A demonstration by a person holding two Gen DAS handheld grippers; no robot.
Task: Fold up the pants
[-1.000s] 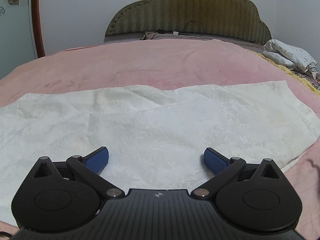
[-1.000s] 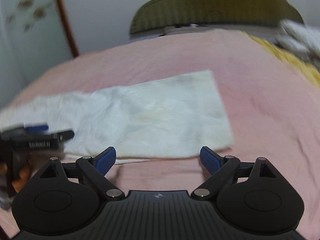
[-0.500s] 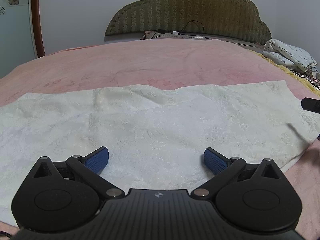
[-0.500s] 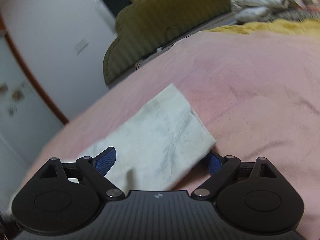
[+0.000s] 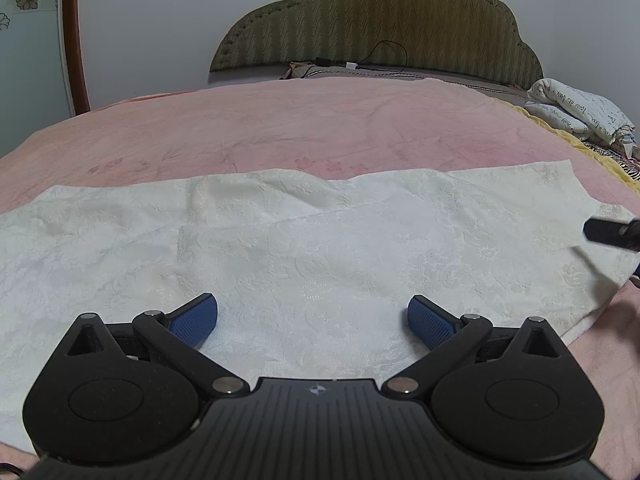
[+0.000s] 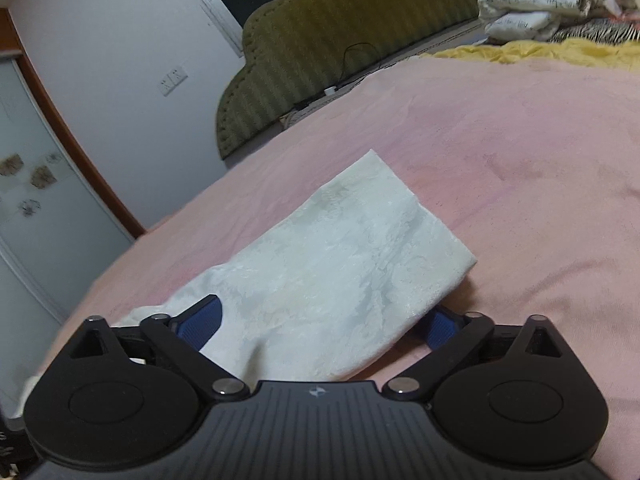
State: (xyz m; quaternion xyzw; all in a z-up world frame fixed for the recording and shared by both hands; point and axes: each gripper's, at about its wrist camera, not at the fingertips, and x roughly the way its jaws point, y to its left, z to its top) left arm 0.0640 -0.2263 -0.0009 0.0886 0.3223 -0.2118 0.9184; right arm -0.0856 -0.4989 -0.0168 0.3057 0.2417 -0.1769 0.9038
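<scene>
Cream patterned pants (image 5: 320, 248) lie flat across the pink bedspread (image 5: 320, 132), one leg folded over the other. My left gripper (image 5: 312, 318) hovers open just over the near part of the cloth, with nothing pinched. My right gripper (image 6: 320, 322) is rolled to one side at the leg end of the pants (image 6: 340, 264). Its jaws are closing with that end between them: the left pad (image 6: 200, 320) rests above the cloth and the right pad (image 6: 436, 326) sits under the edge, still apart. A right gripper finger (image 5: 612, 232) shows at the right edge of the left wrist view.
An olive padded headboard (image 5: 380, 28) stands at the far end with a black cable (image 5: 384, 56) in front of it. Folded printed bedding (image 5: 584, 112) and a yellow blanket (image 6: 540, 52) lie at the far right. A brown door frame (image 5: 74, 40) is on the left.
The right gripper rolled and came in low onto the leg end of the pants, now straddling it with narrower jaws. Its finger entered the left wrist view. The left gripper stayed still.
</scene>
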